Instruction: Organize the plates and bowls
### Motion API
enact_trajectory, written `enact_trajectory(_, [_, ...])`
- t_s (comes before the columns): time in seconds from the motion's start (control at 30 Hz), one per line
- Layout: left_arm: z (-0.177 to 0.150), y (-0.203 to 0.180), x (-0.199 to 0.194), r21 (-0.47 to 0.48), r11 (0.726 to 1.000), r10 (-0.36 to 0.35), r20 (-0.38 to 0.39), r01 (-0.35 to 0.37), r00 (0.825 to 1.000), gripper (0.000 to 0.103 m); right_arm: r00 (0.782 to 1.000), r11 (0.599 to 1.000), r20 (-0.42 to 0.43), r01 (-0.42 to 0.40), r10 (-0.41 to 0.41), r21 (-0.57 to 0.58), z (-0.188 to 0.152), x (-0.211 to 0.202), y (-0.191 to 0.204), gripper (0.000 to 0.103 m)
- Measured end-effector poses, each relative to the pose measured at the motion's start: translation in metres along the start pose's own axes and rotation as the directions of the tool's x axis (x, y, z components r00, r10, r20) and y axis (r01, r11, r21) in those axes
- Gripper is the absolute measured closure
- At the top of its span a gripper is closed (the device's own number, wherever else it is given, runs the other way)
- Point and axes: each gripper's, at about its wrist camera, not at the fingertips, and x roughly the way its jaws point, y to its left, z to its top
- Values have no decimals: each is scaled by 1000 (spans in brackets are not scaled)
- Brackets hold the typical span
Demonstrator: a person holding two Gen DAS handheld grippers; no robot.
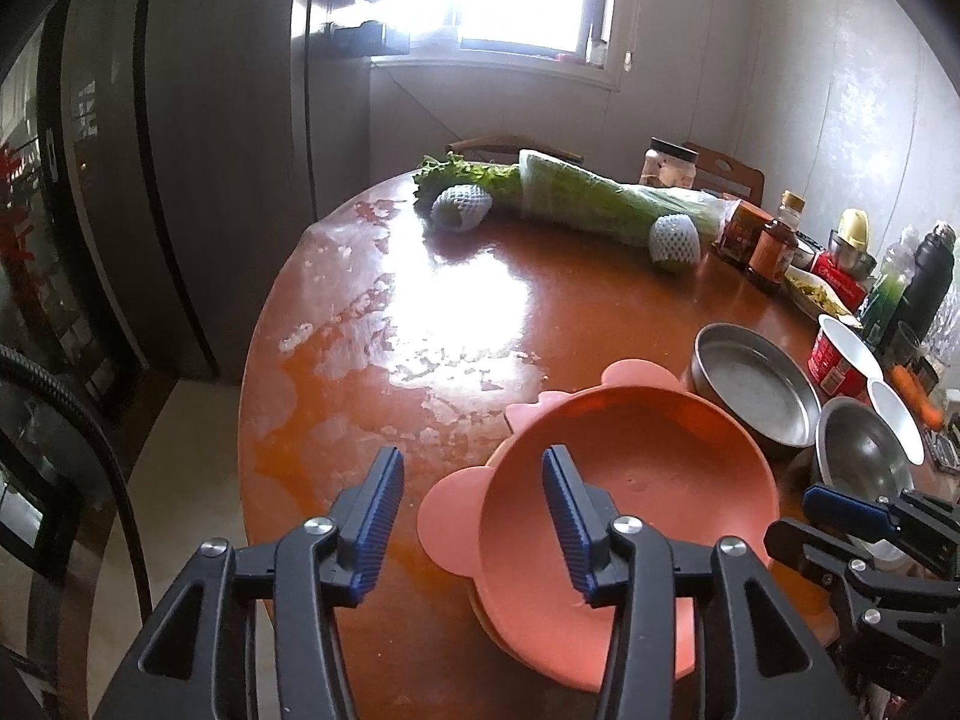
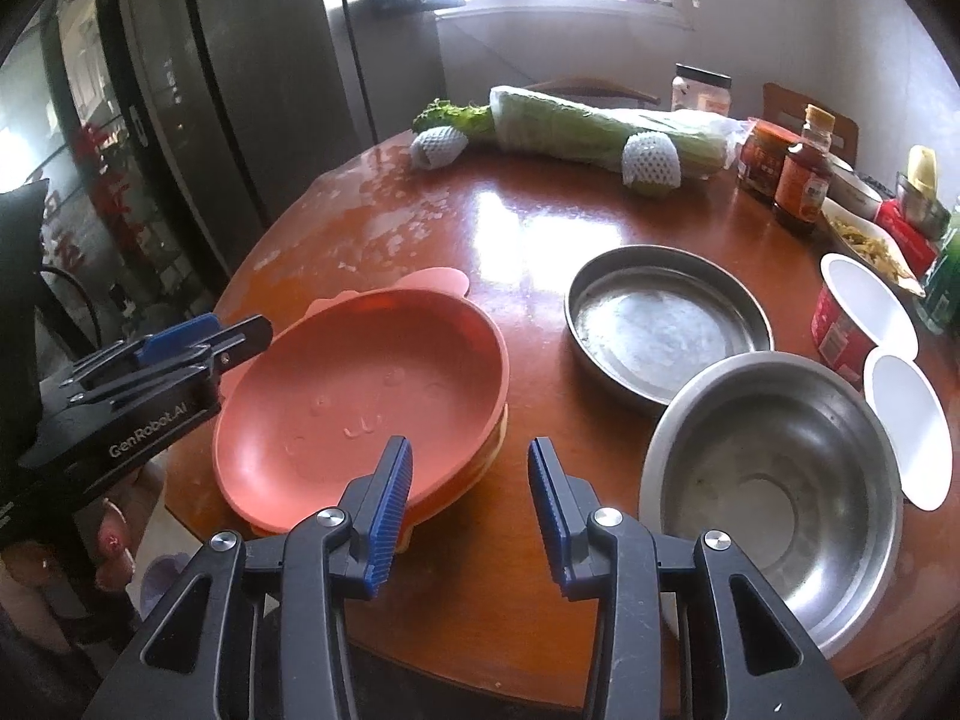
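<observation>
A stack of pink plates with bear ears [image 1: 630,516] [image 2: 366,402] sits near the round wooden table's front edge. A flat steel pan [image 1: 756,387] [image 2: 666,324] and a deep steel bowl [image 1: 864,456] [image 2: 774,498] stand to its right. My left gripper [image 1: 474,516] is open and empty, its right finger over the pink stack's left rim; it also shows in the right wrist view [image 2: 204,342]. My right gripper [image 2: 471,510] is open and empty above the table between the pink stack and the steel bowl; it also shows in the left wrist view [image 1: 852,516].
Wrapped cabbage [image 2: 600,120], lettuce and two foam-netted fruits [image 2: 651,165] lie at the back of the table [image 2: 528,222]. Jars, bottles [image 2: 801,174], a red cup [image 2: 858,318] and a white lid [image 2: 912,432] crowd the right. A dark fridge [image 2: 180,120] stands left.
</observation>
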Motion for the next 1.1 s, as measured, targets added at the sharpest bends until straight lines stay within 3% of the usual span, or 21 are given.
enact_trajectory(0.37, [13, -37, -14, 56, 998, -30, 23, 29, 999, 49, 998, 999, 65, -5, 2, 35, 1, -28, -21, 52])
enact_trajectory(0.63, [21, -69, -20, 106, 994, -35, 23, 32, 999, 48, 988, 994, 140, 60, -72, 87, 5, -51, -60, 50])
enact_trajectory(1.1, [49, -132, -2, 182, 983, -32, 25, 27, 999, 48, 978, 994, 189, 70, -84, 82, 30, -61, -113, 46])
